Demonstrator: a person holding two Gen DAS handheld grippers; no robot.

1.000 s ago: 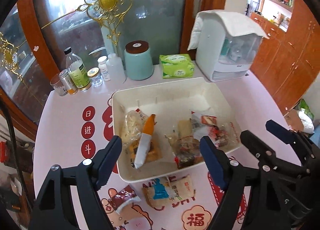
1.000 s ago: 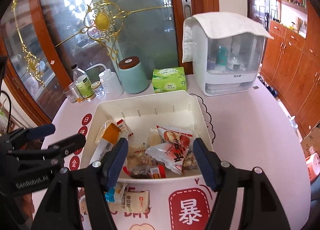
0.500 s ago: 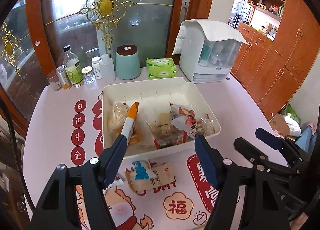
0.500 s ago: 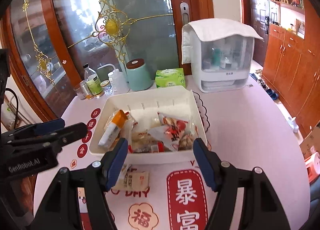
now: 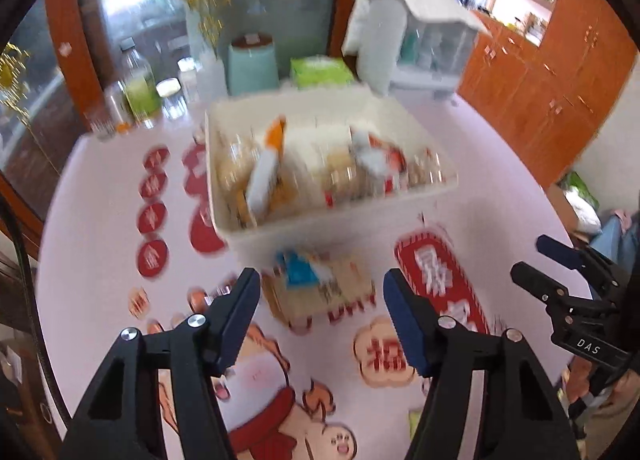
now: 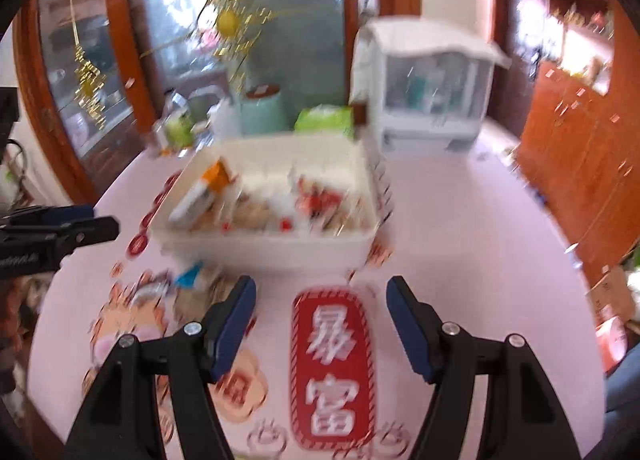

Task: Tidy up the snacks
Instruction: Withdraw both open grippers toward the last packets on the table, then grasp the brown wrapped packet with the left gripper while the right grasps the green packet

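Pulling both claws back from the white bin (image 5: 332, 216), you now frame the tabletop (image 5: 100, 228) in front of it, where a second ago you looked down into the snacks. Left claw (image 5: 320, 312): jaws have just been narrowing but remain spread, nothing pinched; the tan snack packet (image 5: 320, 284) with the blue label lies on the tabletop just outside the bin's near wall, lined up between them. Right claw (image 6: 320, 312): spread, empty, over the red banner print (image 6: 334, 364). Judgement: the packet is the likely next pick. Both views are blurred.
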